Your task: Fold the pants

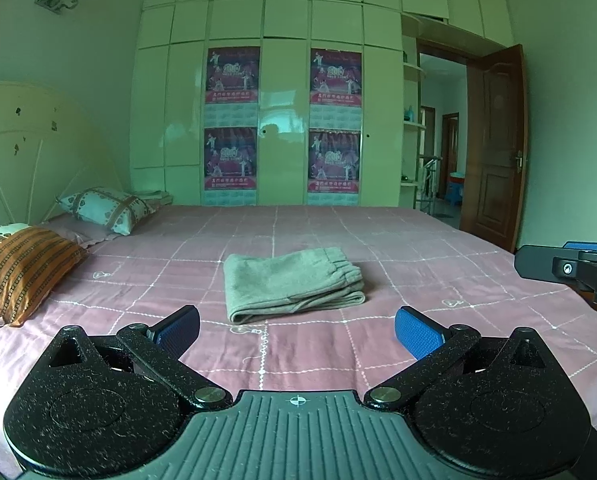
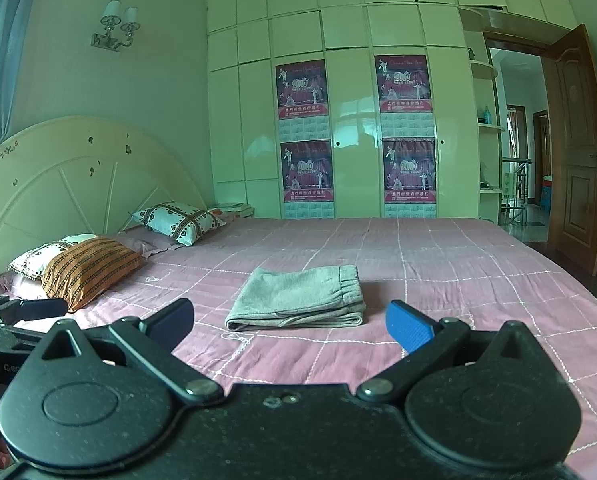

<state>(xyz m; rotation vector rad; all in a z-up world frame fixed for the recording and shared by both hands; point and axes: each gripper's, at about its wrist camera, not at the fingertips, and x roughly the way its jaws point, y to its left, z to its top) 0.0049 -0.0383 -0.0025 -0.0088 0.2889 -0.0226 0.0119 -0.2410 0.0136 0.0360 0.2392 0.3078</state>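
Lying folded on the pink bedspread [image 1: 378, 240], the grey pants [image 1: 292, 282] sit apart from the left gripper [image 1: 297, 330] and right gripper [image 2: 290, 326], both spread wide and empty.

The folded pants [image 1: 292, 284] are laid on the bed [image 1: 398, 240], at the centre of the frame in both views. The left claw [image 1: 297, 330] is held at the lower centre of its frame, before the pants and apart from them, fingers spread wide. The right claw [image 2: 290, 326] is held likewise in its own frame. Pillows [image 1: 22, 268] are set at the left of the frame against the headboard [image 2: 78, 176]. A wardrobe [image 1: 282, 120] stands behind the bed, with posters [image 1: 232, 76] on it. A door [image 1: 494, 144] stands at the right.
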